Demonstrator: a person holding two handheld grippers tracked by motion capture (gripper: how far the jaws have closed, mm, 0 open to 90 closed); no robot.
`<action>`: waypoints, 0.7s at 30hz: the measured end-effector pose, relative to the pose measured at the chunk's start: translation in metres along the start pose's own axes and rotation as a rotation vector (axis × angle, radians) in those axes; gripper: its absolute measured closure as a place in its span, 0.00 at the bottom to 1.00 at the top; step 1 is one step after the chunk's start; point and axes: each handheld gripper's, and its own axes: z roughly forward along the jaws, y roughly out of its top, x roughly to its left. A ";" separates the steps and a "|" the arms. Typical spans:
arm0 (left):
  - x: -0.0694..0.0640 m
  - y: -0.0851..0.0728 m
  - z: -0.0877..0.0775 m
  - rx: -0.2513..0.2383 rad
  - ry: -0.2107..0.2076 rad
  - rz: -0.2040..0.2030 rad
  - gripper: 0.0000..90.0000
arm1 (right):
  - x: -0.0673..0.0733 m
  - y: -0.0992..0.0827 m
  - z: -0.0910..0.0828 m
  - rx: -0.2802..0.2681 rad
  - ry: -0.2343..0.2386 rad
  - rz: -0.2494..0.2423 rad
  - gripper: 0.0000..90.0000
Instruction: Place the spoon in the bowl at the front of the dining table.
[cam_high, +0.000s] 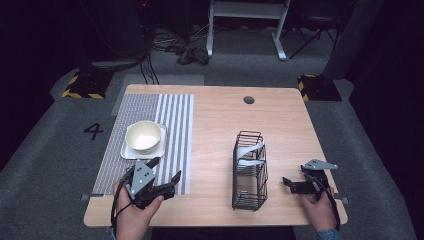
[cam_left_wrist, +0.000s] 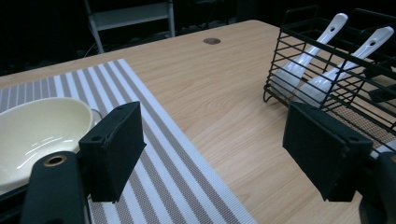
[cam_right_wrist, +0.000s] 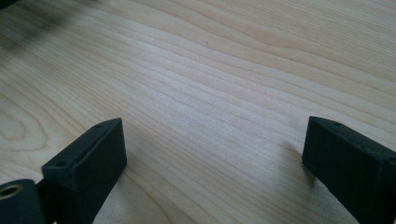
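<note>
- This is a lab or test room set up for recording, not a home.
- A light wooden table (cam_high: 220, 115) stands alone on grey carpet (cam_high: 45, 150), with darkness all round it.
- Yellow-and-black hazard tape marks two dark floor blocks (cam_high: 82, 85) beside the far corners of the table.
- A large number 4 (cam_high: 93, 131) is marked on the carpet to the left.
- Loose cables (cam_high: 170, 45) lie tangled on the floor behind the table.
- A white metal frame (cam_high: 247, 22) stands at the back.
</note>
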 end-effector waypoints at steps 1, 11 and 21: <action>-0.001 0.001 0.002 -0.002 -0.009 0.003 0.23 | 0.000 0.000 0.000 0.000 -0.001 0.003 0.07; -0.018 0.016 0.023 -0.006 -0.097 0.048 0.27 | 0.000 0.000 0.000 0.000 -0.002 0.003 0.07; -0.039 0.031 0.039 -0.025 -0.195 0.086 0.27 | 0.000 0.000 0.000 0.000 -0.002 0.003 0.07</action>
